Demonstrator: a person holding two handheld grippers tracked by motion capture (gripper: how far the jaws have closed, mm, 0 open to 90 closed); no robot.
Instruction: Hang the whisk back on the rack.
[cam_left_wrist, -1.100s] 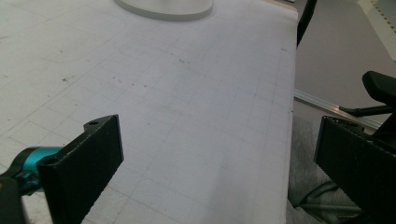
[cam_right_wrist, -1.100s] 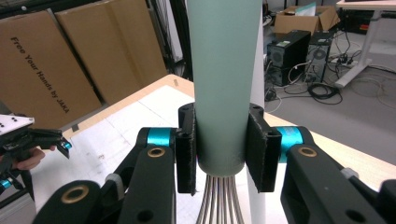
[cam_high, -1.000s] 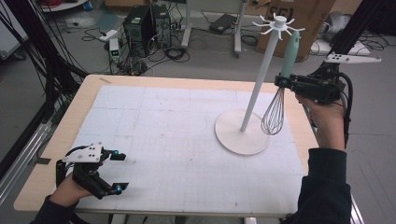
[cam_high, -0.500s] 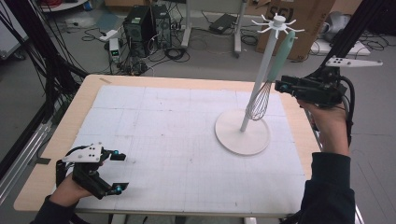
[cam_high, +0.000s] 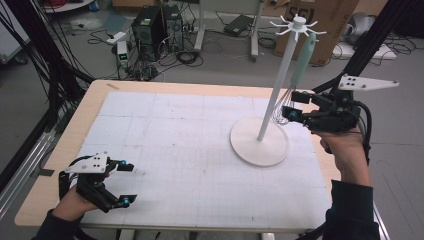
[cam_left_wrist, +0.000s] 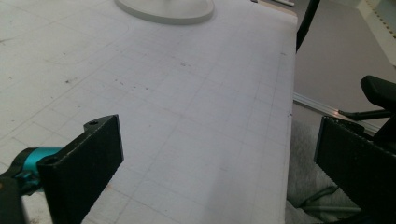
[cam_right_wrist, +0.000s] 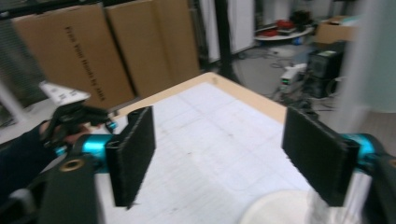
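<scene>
Mint-handled whisk (cam_high: 299, 75) hangs upright on the stand (cam_high: 277, 90), just beside the right tongs (cam_high: 295, 106), just opened and empty; left tongs (cam_high: 125, 184), far off, are open too.

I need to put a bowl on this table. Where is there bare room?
Free: the white gridded mat between the left claw and the white round stand base, plus its far left corner. Crowded: the right side, where the right claw hangs by the mint-handled wire whisk.
</scene>
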